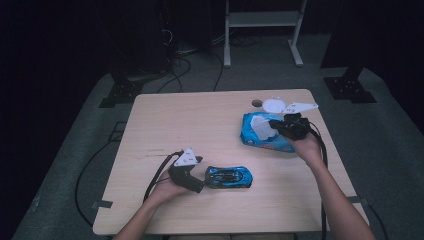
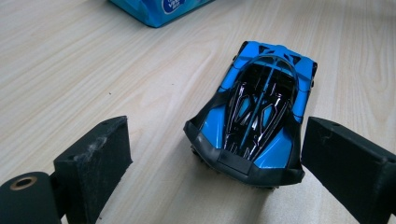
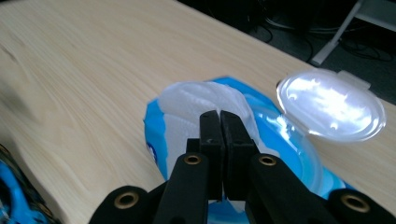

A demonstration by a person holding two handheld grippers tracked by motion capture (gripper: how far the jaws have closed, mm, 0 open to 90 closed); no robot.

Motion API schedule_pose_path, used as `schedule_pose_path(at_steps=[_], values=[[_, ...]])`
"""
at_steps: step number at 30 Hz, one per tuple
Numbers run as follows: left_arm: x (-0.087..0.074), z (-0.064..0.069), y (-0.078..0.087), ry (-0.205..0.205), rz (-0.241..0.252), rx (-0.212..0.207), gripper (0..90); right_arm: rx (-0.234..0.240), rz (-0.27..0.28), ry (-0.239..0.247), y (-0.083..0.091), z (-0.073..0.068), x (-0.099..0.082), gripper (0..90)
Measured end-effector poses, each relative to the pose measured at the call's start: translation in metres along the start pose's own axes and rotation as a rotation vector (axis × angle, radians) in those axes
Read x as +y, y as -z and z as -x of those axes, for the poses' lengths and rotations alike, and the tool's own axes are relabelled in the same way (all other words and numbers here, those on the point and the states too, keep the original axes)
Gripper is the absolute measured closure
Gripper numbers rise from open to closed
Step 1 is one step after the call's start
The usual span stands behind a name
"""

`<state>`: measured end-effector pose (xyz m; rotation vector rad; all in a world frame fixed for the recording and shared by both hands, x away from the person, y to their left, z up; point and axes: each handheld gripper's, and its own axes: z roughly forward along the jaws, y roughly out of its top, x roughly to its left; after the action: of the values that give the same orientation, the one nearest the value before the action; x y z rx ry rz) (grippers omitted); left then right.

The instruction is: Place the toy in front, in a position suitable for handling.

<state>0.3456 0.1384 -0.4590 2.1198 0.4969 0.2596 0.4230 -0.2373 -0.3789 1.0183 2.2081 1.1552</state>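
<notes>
- A white wipe (image 3: 196, 100) is pinched between the pressed-together jaws of the right gripper (image 3: 219, 122), and it is judged to be partly drawn out of the blue wipes pack (image 1: 265, 136) at the right side of the table (image 1: 200, 130).
- The pack's clear lid (image 3: 332, 103) is flipped open behind the wipe, so the opening step appears done; pulling the sheet fully free is judged to remain.
- The blue toy car (image 2: 259, 116) lies on the wood near the front edge, well apart from the pack, between the spread jaws of the left gripper (image 2: 212, 161); one pad stands just beside its rear corner, and no squeeze is seen.
- Wiping the car is judged the likely remaining work.
- Cables trail from both grippers across the table; a white frame (image 1: 262, 22) stands on the floor behind.
- Nothing is seen lying between pack and car.
</notes>
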Motion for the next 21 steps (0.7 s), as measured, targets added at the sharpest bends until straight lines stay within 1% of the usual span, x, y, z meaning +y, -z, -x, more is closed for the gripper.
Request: schedule_pose_path(at_steps=[1,2,4,5,6,7,8,11,12,14,18,19,20,21], values=[[0.000,0.000,0.001,-0.002,-0.001,0.001,7.8,0.011,0.028,-0.016,0.006,0.001,0.006,87.7],[0.000,0.000,0.001,-0.009,0.000,0.006,7.8,0.011,0.028,-0.016,0.006,0.001,0.006,87.7],[-0.001,0.001,0.002,-0.015,0.006,0.010,7.8,0.021,0.050,-0.015,0.013,0.000,0.010,87.9],[-0.001,0.002,0.002,-0.016,0.009,0.012,7.8,0.035,0.077,-0.013,0.019,-0.001,0.014,88.1],[-0.002,0.001,0.003,-0.019,0.007,0.013,7.8,0.035,0.077,-0.013,0.019,-0.001,0.014,88.1],[-0.002,0.001,0.003,-0.020,0.006,0.012,7.8,0.041,0.103,-0.006,0.026,-0.003,0.019,88.5],[-0.002,0.000,0.003,-0.018,0.002,0.011,7.8,0.041,0.103,-0.006,0.026,-0.003,0.019,88.5],[-0.003,0.001,0.003,-0.010,0.008,0.010,7.8,0.054,0.149,-0.010,0.037,-0.004,0.028,88.7],[-0.002,0.001,0.003,-0.015,0.009,0.009,7.8,0.056,0.164,-0.012,0.041,-0.005,0.032,88.7],[-0.002,0.002,0.004,-0.017,0.012,0.011,7.8,0.051,0.188,0.003,0.048,-0.004,0.040,88.7],[-0.004,0.002,0.006,-0.022,0.018,0.013,7.8,0.067,0.219,0.016,0.061,-0.007,0.052,88.7],[-0.004,0.002,0.007,-0.016,0.026,0.009,7.8,0.074,0.232,0.019,0.064,-0.009,0.053,88.7],[-0.004,0.002,0.007,-0.016,0.028,0.007,7.8,0.088,0.247,0.036,0.072,-0.014,0.056,88.6],[-0.004,0.002,0.007,-0.018,0.026,0.006,7.8,0.091,0.253,0.044,0.074,-0.017,0.057,88.6]])
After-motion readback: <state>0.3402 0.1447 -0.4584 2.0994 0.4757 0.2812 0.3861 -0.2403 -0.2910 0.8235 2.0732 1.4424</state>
